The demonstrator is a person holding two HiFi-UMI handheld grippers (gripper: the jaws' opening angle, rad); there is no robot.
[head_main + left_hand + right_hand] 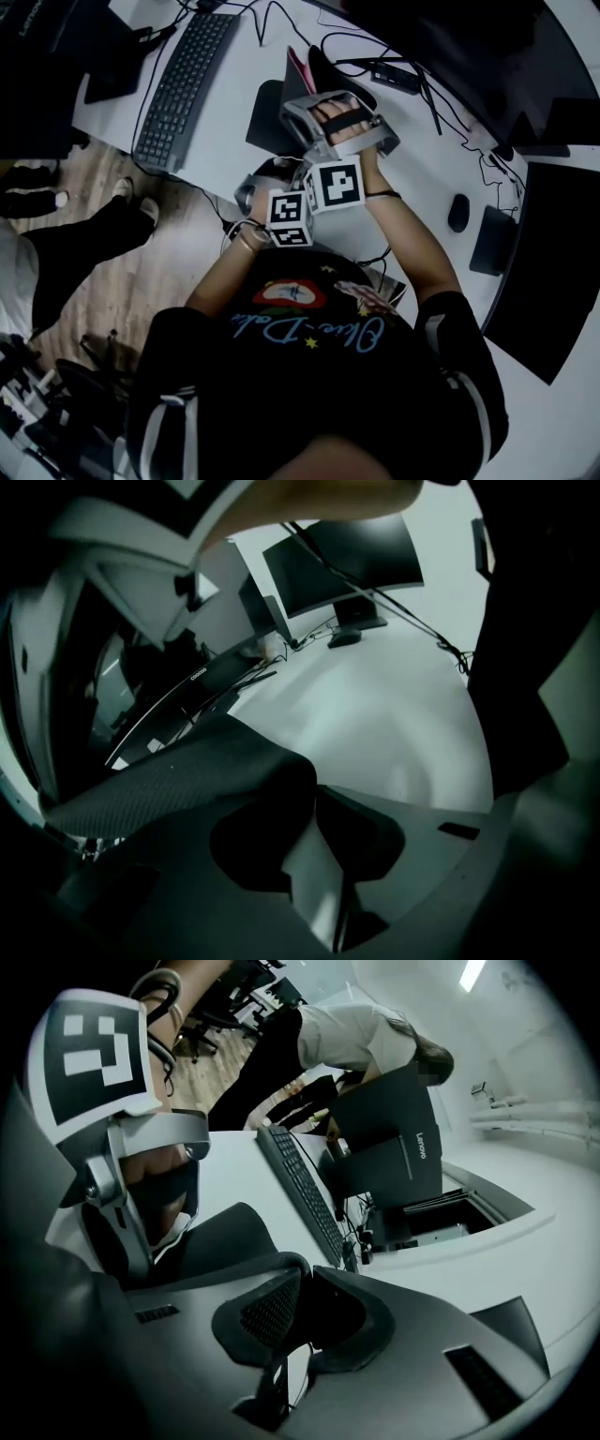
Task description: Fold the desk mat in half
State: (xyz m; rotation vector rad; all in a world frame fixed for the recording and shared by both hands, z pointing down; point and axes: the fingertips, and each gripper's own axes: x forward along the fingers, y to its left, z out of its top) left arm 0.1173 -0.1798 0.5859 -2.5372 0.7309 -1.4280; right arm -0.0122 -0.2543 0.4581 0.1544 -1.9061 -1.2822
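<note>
The desk mat (266,114) is dark, with a pink underside (301,69) showing where it is lifted off the white desk (225,159). Both grippers are held close together above it in the head view, their marker cubes side by side. In the left gripper view, textured mat fabric (187,775) drapes over the left jaw, and my left gripper (317,794) pinches its edge at the tips. My right gripper (305,1283) is shut on a folded mat edge (270,1312), with more mat (220,1237) hanging behind it. The jaw tips are hidden in the head view.
A black keyboard (183,84) lies left of the mat, with cables (375,56) behind. A mouse (458,212) and a dark pad (492,239) sit at the right. A monitor (342,564) stands at the desk's back. Another person (347,1035) stands by a laptop (394,1147).
</note>
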